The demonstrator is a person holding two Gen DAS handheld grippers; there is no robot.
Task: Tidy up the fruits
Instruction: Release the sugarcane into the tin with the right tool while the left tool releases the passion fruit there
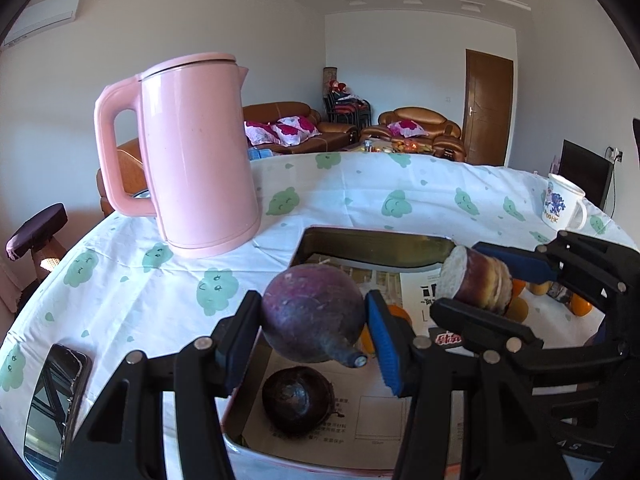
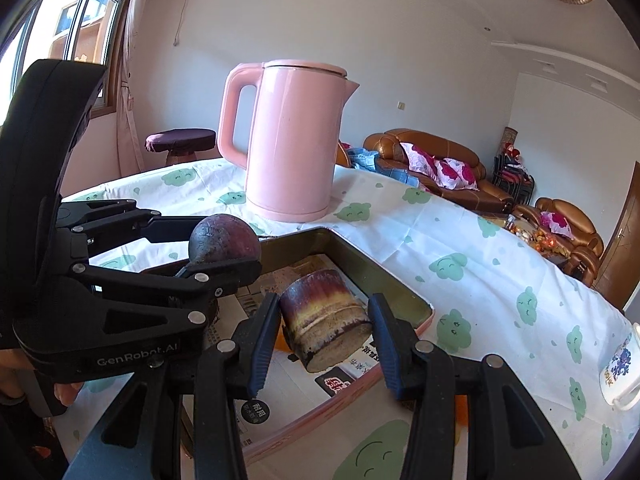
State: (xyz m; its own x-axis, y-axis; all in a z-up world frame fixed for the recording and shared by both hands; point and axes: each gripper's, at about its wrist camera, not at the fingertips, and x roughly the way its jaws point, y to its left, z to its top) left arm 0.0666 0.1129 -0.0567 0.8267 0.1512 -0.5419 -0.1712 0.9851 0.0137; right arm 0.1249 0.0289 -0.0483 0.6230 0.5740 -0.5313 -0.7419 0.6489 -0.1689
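My left gripper (image 1: 314, 320) is shut on a round dark-purple fruit (image 1: 312, 308) with a short stem, held above a paper-lined metal tray (image 1: 372, 240). A second dark round fruit (image 1: 298, 400) lies in the tray below it. My right gripper (image 2: 325, 330) is shut on a short sugarcane piece (image 2: 326, 316), purple and yellow, also above the tray (image 2: 400, 284). In the left wrist view the right gripper (image 1: 486, 286) and the sugarcane piece (image 1: 474, 282) hang to the right. In the right wrist view the left gripper (image 2: 218, 248) and purple fruit (image 2: 224, 240) sit to the left.
A pink kettle (image 1: 192, 152) stands on the cloud-print tablecloth behind the tray. A printed mug (image 1: 562, 204) is at the far right, a phone (image 1: 56, 392) lies at the near left. Oranges (image 1: 580, 304) lie right of the tray; another orange (image 2: 282, 340) shows under the sugarcane.
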